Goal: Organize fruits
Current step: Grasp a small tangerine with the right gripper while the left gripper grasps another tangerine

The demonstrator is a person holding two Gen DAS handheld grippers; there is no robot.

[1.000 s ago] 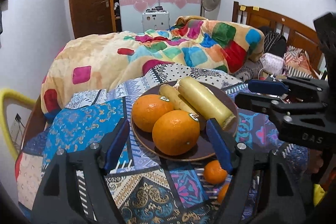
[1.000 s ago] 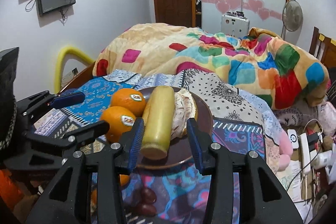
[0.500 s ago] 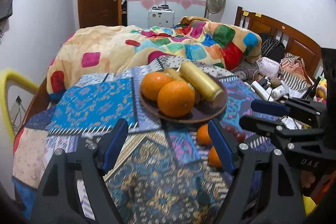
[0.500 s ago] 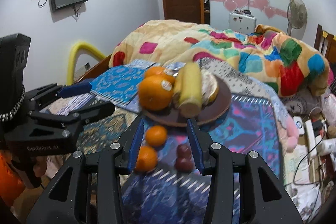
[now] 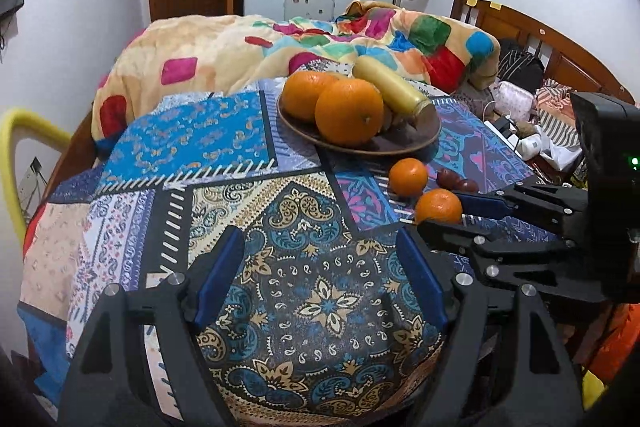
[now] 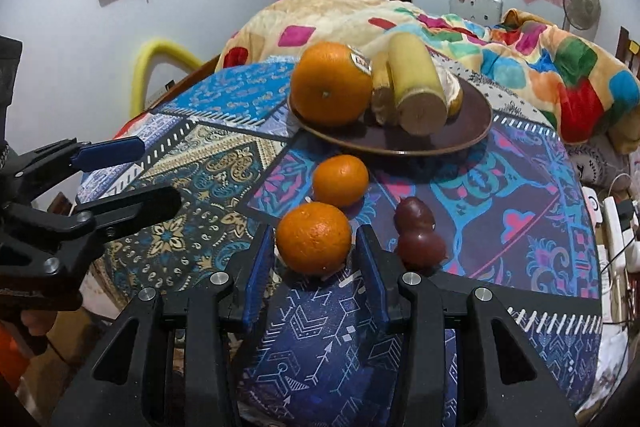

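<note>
i'm bracketing the near tangerine (image 6: 314, 238) with my right gripper (image 6: 315, 259), fingers spread just wider than it and not yet pinching, while my left gripper (image 5: 320, 279) is hovering wide open over bare cloth. still lying loose: a second tangerine (image 6: 340, 180) and two dark red fruits (image 6: 418, 231). the plate (image 6: 472, 131) is already holding oranges and bananas.

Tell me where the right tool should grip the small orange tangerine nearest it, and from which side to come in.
Grip the nearest small orange tangerine across its widest middle, coming in low from the near table edge. It is round and sits free on the patterned cloth, apart from the second small tangerine and the dark red fruits. The right tool already has its open blue pads on either side of it.
</note>
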